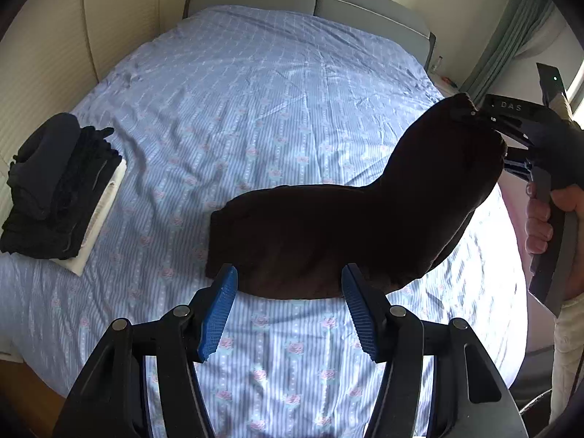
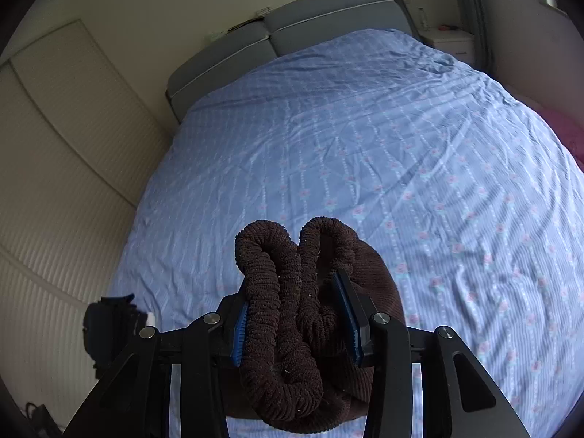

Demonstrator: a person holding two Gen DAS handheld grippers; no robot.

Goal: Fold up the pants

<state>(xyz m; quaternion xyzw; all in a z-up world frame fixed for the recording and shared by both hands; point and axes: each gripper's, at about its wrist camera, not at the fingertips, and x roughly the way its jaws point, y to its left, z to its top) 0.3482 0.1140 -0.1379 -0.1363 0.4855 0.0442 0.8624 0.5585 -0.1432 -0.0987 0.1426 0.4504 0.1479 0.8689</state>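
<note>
My left claw [image 1: 290,308] spread, empty; pants [image 1: 328,241] at its 12 o'clock on bed [image 1: 255,91]. My right claw [image 2: 295,323] pinching the pants' bunched end, raised at 2 o'clock.

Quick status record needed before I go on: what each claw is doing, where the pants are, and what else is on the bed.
left claw: open, nothing between its pads, above the near edge of the pants
right claw: shut on a bunched thick edge of the pants
pants: dark brown, ribbed, one end lifted by the right claw, the rest lying on the bed
bed: blue striped sheet with pink flowers, wrinkled
stack of folded clothes: dark items on a white one, at the bed's left edge
</note>
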